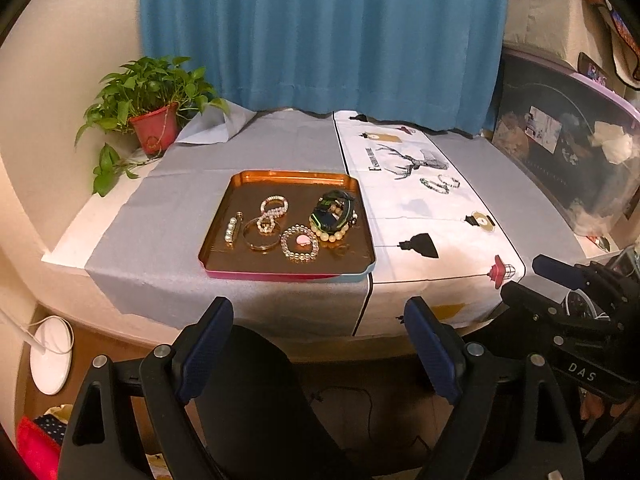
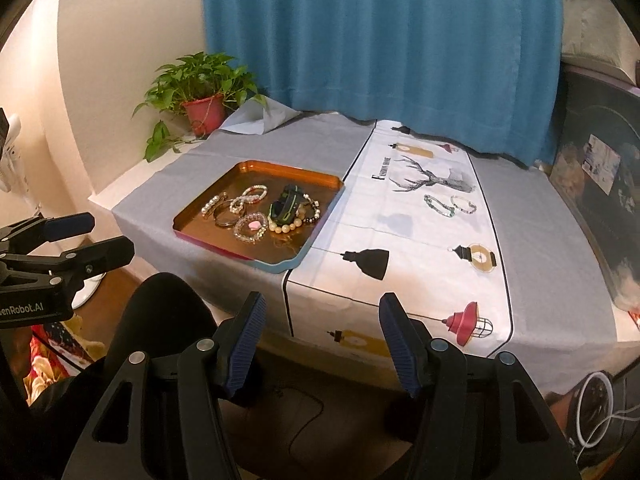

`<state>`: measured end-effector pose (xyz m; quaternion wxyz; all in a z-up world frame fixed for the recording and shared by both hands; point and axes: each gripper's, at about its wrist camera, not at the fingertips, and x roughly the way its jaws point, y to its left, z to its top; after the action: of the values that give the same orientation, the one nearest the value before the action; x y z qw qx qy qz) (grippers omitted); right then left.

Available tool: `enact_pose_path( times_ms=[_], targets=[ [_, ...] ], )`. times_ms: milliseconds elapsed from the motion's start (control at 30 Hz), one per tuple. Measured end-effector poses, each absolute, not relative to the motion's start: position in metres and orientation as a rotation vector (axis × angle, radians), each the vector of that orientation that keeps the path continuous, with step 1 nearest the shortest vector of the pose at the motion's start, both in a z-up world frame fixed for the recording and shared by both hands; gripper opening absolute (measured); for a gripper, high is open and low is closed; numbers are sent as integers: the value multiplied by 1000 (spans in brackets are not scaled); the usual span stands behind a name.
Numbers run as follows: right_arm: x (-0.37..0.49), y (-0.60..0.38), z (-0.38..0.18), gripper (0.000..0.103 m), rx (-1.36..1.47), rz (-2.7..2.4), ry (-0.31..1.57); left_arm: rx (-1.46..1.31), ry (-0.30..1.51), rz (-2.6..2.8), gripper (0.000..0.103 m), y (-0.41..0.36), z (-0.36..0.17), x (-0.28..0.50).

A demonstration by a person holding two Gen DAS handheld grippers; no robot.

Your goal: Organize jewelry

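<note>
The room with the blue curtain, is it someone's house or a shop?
Probably someone's home, maybe a bedroom or living room. A blue curtain hangs behind the cloth-covered table, a potted plant sits in the corner, and storage boxes are stacked on the right.

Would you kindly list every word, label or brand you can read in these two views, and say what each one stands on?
"DAS": white letters on the black body of the right gripper, seen from the left wrist view.
"enRobot.AI": on the body of the left gripper, seen from the right wrist view; the start is cut off by the picture's edge.
Black line of lettering beside the deer print on the white cloth: too small and blurred to read.
</note>
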<state>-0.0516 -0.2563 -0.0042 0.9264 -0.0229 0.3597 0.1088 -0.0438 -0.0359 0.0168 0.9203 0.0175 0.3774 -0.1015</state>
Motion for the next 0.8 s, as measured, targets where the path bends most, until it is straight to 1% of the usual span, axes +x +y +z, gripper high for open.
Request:
enact_pose_path(
  times_ms=[800],
  targets=[
    [-35, -280, -25, 60, -1, 185, 787, 80, 828, -223, 85, -57, 0, -27]
  ],
)
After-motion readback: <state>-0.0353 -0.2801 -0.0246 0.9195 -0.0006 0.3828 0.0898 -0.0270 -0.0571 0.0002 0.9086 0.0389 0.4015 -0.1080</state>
